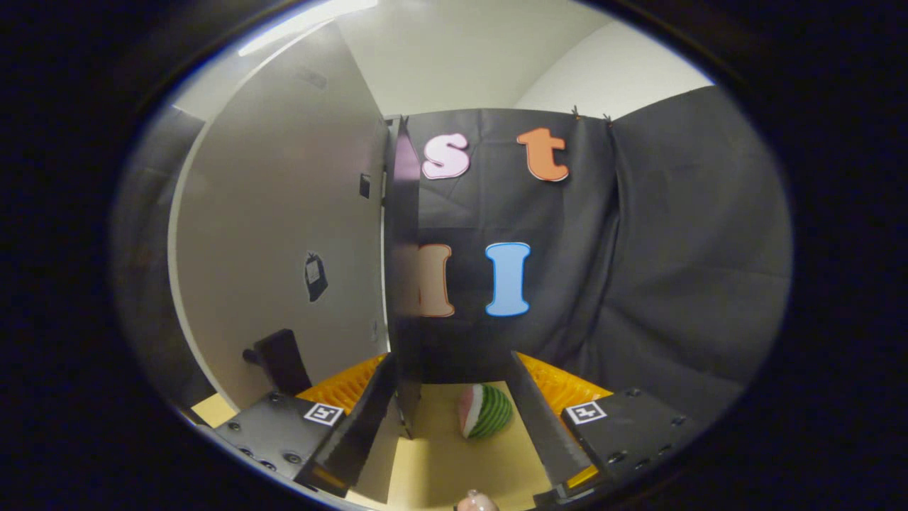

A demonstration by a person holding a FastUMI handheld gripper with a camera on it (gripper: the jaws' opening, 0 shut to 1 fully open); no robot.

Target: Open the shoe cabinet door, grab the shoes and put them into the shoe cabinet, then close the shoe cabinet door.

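Tan floor (pixel 440 461) w/ watermelon slice (pixel 485 411) btwn spread fingers (pixel 362 426), cabinet door (pixel 284 234) edge-on by left one, handle (pixel 280 358) dim.

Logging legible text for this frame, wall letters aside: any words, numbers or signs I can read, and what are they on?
No readable words or numbers.
Dark sticker on the pale cabinet door: too small to read.
Smaller tag higher on that door: too small to read.
Left marker and right marker on the gripper: coded squares, no text.
The gripper is open, the door's dark edge between its fingers.
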